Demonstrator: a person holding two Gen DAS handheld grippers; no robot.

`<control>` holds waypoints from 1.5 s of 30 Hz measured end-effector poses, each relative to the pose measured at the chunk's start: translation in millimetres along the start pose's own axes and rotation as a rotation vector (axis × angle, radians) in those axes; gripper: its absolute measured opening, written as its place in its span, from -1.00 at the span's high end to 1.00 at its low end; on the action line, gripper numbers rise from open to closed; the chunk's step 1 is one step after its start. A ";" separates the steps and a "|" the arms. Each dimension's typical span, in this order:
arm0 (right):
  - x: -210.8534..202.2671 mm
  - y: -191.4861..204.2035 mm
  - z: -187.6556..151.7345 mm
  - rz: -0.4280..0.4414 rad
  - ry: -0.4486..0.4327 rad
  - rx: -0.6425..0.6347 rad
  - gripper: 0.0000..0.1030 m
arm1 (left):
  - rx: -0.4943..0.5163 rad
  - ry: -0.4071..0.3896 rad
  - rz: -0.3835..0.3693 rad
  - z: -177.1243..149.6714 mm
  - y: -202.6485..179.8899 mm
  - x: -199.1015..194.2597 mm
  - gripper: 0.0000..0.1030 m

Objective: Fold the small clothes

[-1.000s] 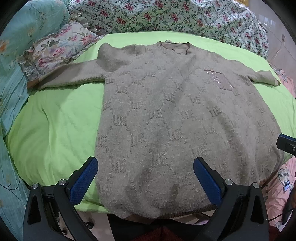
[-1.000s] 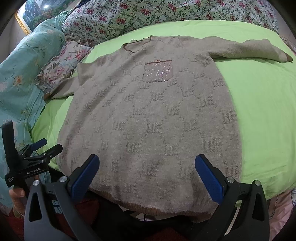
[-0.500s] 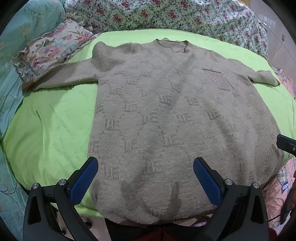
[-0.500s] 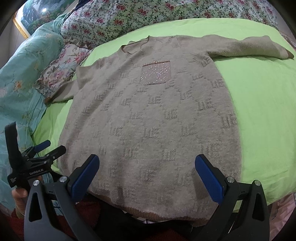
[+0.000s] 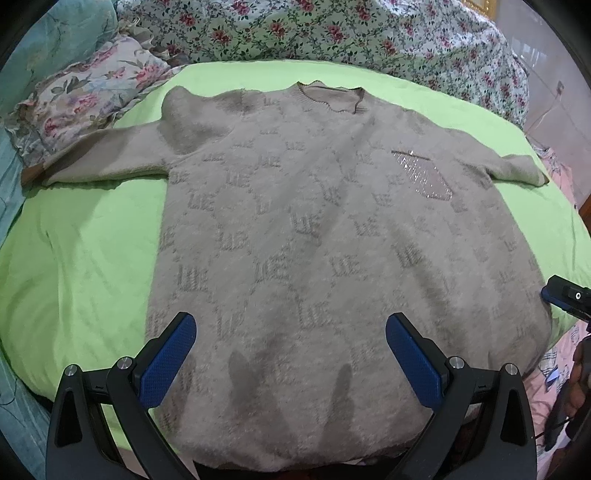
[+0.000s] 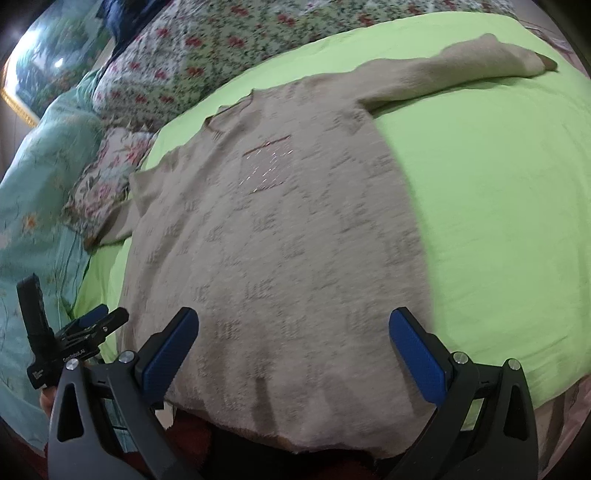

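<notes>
A beige knit sweater (image 5: 325, 236) with a sparkly chest pocket (image 5: 424, 173) lies flat, face up, on a lime-green sheet (image 5: 85, 258), sleeves spread to both sides. It also shows in the right wrist view (image 6: 280, 243). My left gripper (image 5: 290, 343) is open and empty above the hem, left of centre. My right gripper (image 6: 293, 343) is open and empty above the hem's right part. Each gripper shows at the edge of the other's view: the right gripper (image 5: 567, 299), the left gripper (image 6: 92, 325).
A floral pillow (image 5: 85, 92) lies at the sheet's far left by the left sleeve. A floral quilt (image 5: 332, 33) runs along the back. A teal cover (image 6: 33, 206) lies at the left. The bed edge is just below the hem.
Both grippers have moved forward over the hem. The right wrist view has swung and tilted and is blurred. The sweater has not moved.
</notes>
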State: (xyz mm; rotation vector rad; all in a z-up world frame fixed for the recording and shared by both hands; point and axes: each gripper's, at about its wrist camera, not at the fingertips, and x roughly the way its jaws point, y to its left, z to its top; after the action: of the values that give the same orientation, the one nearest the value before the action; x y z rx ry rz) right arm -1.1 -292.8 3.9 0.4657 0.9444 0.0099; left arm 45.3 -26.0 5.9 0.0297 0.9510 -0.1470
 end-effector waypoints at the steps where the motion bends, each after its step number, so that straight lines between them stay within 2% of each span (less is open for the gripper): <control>1: -2.7 -5.0 3.0 -0.002 -0.013 0.008 -1.00 | 0.002 0.000 0.004 2.1 -0.5 1.0 -0.99; 4: -14.3 -26.1 17.2 -0.010 -0.056 0.052 -1.00 | 0.007 -0.007 0.012 7.2 -1.8 3.2 -0.99; 8: -39.5 -70.1 49.4 -0.074 -0.155 0.117 -0.90 | 0.007 0.005 0.015 13.4 -2.5 9.1 -0.99; 12: -62.3 -129.3 91.5 -0.108 -0.260 0.219 -0.56 | 0.004 0.024 0.014 18.4 -2.9 16.5 -0.99; 15: -71.5 -186.5 126.1 -0.136 -0.313 0.357 -0.15 | 0.001 0.030 0.012 20.8 -4.8 19.9 -0.99; 17: -74.5 -224.8 150.4 -0.148 -0.348 0.446 -0.04 | 0.006 0.032 0.018 21.7 -7.2 22.2 -0.99; 19: -68.6 -248.0 170.7 -0.183 -0.355 0.493 0.02 | 0.009 0.047 0.022 22.7 -9.4 26.5 -0.99; 23: -54.6 -284.5 212.8 -0.195 -0.380 0.540 0.04 | 0.012 0.075 0.033 26.1 -14.3 38.6 -0.99; 26: -33.8 -307.6 235.5 -0.195 -0.361 0.592 0.07 | 0.013 0.100 0.031 30.1 -19.6 48.3 -0.99; 27: -28.8 -313.4 238.8 -0.205 -0.347 0.601 0.20 | 0.014 0.103 0.031 31.9 -21.7 50.6 -0.99; 29: -18.7 -323.5 247.5 -0.219 -0.338 0.617 0.58 | 0.012 0.112 0.019 35.7 -25.5 55.2 -0.99; 30: -17.9 -324.5 248.7 -0.214 -0.333 0.618 0.81 | 0.012 0.113 0.014 37.7 -27.0 57.2 -0.99; 32: -25.7 -314.6 250.9 -0.220 -0.357 0.586 0.82 | 0.008 0.122 0.003 39.8 -28.7 60.3 -0.99; 36: -44.0 -265.0 250.0 -0.195 -0.390 0.491 0.84 | 0.001 0.129 -0.026 41.5 -29.8 65.9 -0.99; 40: -43.2 -185.3 250.1 -0.101 -0.357 0.375 0.84 | -0.011 0.116 -0.042 40.4 -25.5 65.4 -0.99; 45: 0.1 -79.5 242.2 0.063 -0.243 0.234 0.84 | -0.058 0.092 -0.049 34.8 -5.4 53.2 -0.99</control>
State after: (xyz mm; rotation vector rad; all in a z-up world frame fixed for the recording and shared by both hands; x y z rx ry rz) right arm 173.0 -456.4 92.8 0.6968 0.6937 -0.0991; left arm 103.1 -40.4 -16.8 -0.0410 1.0479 -0.1640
